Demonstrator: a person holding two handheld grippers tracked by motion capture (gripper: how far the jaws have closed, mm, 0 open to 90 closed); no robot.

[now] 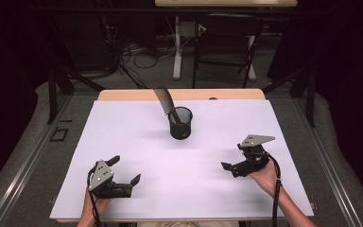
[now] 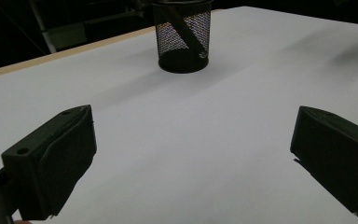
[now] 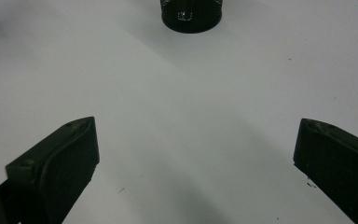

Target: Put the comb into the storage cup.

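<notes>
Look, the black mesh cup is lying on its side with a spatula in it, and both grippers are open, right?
Not quite. The black mesh cup stands upright, as the high view shows. The spatula does lean inside it, and the left gripper and the right gripper are both open.

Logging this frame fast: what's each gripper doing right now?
Left gripper: open, holding nothing, above the white sheet.
Right gripper: open, holding nothing.
</notes>
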